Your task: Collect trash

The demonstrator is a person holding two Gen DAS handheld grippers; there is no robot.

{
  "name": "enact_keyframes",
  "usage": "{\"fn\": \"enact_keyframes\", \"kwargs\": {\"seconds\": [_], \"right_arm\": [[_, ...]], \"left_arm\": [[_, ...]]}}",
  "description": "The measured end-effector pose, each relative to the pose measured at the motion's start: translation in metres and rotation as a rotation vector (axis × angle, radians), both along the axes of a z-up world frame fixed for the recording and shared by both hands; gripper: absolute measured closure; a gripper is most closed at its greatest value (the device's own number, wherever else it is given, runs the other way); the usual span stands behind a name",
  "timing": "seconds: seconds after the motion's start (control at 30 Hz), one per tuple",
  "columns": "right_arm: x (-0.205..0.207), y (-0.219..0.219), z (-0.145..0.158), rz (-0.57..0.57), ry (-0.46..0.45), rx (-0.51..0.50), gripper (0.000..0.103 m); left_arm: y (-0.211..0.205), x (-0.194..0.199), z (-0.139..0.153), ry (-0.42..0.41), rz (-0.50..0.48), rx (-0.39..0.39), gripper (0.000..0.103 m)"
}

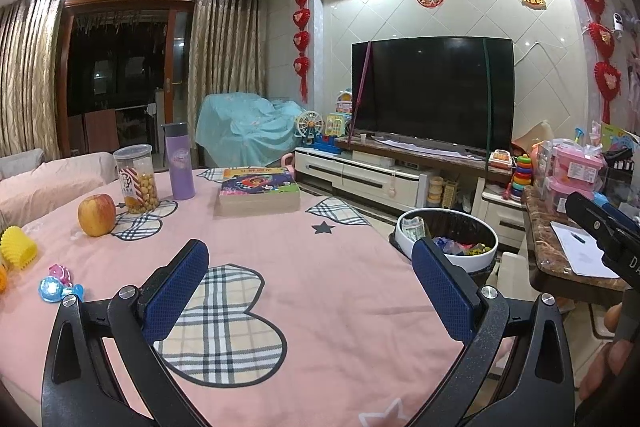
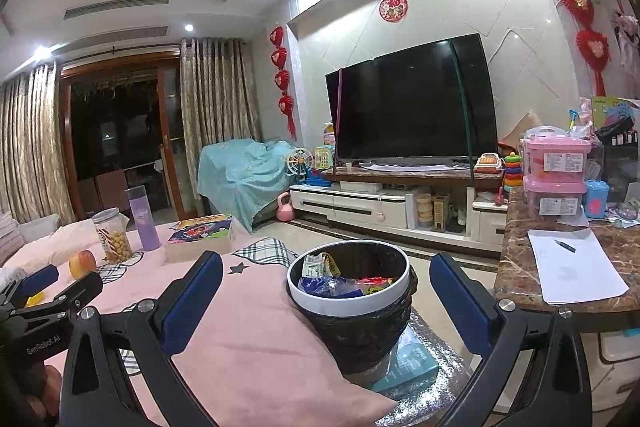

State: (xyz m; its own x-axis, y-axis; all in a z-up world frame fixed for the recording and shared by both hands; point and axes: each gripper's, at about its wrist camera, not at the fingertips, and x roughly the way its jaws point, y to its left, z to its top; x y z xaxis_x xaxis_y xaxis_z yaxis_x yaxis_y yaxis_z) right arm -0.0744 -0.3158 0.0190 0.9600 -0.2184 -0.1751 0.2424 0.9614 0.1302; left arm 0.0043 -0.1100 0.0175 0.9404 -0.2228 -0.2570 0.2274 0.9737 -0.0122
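taking the trash bin (image 2: 348,301) as the landmark: far to its left on the pink tablecloth (image 1: 320,267) lie a yellow ridged toy (image 1: 18,247) and small pink and blue plastic pieces (image 1: 56,285), then an apple (image 1: 97,214), a clear jar of yellow balls (image 1: 136,179), a purple bottle (image 1: 181,161) and a picture book (image 1: 259,189) nearer the bin. the left gripper (image 1: 308,281) hangs released over the cloth left of the bin, jaws wide apart with nothing between them. the bin stands just off the table's right edge, lined with a black bag and already holding wrappers (image 2: 340,283) and crumpled packets. the right gripper (image 2: 326,301) is likewise spread and empty, its fingers framing the bin from the near side. right of the bin is a marble counter (image 2: 516,267) with a paper sheet (image 2: 576,271) and pen. judging from this, a drop-off looks finished, or the task nearly so; no obvious litter shows on the cloth. the next move calls for scanning leftward, deciding whether the small plastic pieces count as rubbish, and reaching them without knocking the apple or jar.
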Motion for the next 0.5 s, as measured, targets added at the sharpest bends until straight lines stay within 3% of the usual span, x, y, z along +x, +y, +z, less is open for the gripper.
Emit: {"fn": "enact_keyframes", "kwargs": {"seconds": [0.5], "right_arm": [[-0.002, -0.0002, 0.0014, 0.007, -0.001, 0.008, 0.0]], "left_arm": [[-0.0003, 0.0005, -0.0024, 0.001, -0.005, 0.0, 0.0]]}}
